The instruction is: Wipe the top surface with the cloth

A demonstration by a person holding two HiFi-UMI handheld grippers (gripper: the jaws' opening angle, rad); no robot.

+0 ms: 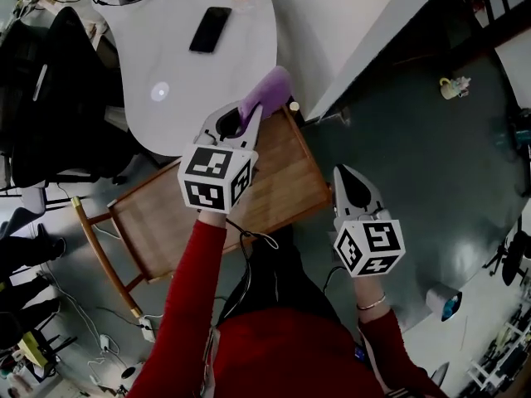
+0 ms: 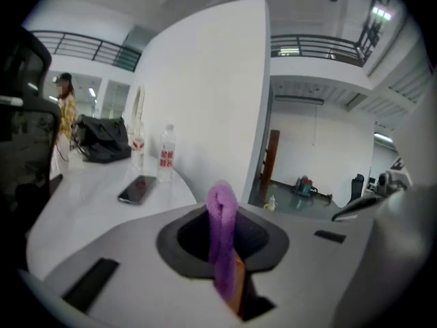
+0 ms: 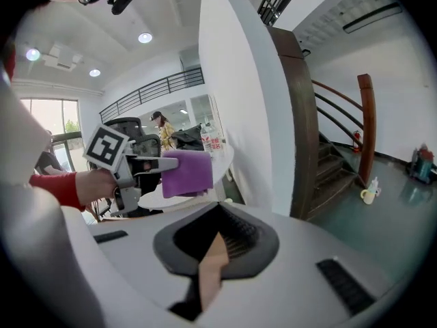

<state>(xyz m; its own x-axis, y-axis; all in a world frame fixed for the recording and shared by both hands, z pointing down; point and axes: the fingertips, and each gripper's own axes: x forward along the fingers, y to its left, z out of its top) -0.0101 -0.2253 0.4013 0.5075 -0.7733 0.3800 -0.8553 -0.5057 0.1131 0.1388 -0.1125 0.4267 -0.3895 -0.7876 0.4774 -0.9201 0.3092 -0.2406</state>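
Left gripper (image 1: 247, 114) clamped on a folded purple fleece cloth (image 1: 270, 88); right gripper (image 1: 347, 179) empty, jaws together.

The cloth is pinched upright between the left jaws, its free end projecting past their tips. It is held in the air at the edge of the white rounded table (image 1: 166, 56), above the wooden chair seat (image 1: 274, 181). A black phone (image 1: 210, 29) lies on the table, well apart from the cloth. The right gripper hangs beside the chair, over the dark floor (image 1: 415, 156).
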